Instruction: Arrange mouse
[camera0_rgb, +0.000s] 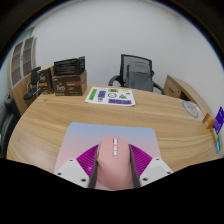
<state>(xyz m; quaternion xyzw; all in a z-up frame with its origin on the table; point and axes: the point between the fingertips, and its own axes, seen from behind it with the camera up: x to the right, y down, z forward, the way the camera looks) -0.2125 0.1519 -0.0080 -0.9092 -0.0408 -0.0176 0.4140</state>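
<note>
Pink mouse sits between the jaws of the gripper, at the near edge of the counter, over a pale pink-blue mouse mat. Purple pads flank it on both sides and look to be touching its flanks, so jaws read as narrowed onto the mouse; whether it is lifted or resting on the mat cannot be told. Judged handling: light, rigid plastic shell, smooth and a bit slippery, curved top, so hold low on the two long sides near mid-body, not over the scroll wheel; moderate squeeze enough, not fragile but buttons click easily. Mat lies flat, near edge, centred. Farther across the counter, toward the far edge, a white sheet with green and blue shapes. Far left corner holds dark boxes or equipment. Right edge has a small coloured item, unclear. Beyond the counter, a black office chair against a white wall.
</note>
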